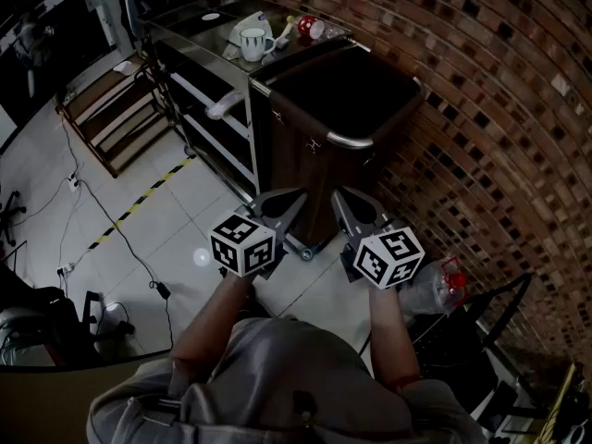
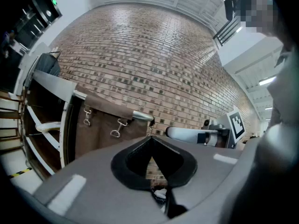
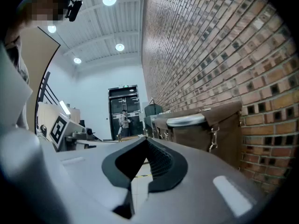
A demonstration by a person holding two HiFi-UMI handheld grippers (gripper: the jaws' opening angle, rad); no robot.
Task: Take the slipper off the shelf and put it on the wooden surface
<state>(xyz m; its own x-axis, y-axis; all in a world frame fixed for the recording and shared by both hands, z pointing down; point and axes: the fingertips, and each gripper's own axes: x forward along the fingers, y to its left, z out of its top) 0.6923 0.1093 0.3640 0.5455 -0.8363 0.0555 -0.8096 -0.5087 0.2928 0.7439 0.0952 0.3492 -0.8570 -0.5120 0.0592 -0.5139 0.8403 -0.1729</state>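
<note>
Slipper (image 1: pixel 222 107) on shelf (image 1: pixel 225 142) w/ brown cart (image 1: pixel 344 109) just beside; mug (image 1: pixel 254 43) up top.

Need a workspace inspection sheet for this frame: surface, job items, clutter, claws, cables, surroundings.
Surface: wooden platform on the floor, left of the shelf; dimly lit.
Job's things: pale slipper on a middle shelf level, untouched.
Clutter: mug and red-white item on the shelf top; plastic bottle at right.
Grippers: left claw and right claw both shut, empty, held level, short of the brown cart.
Cables: cable across the floor tiles.
Surroundings: brick wall; striped floor tape.
</note>
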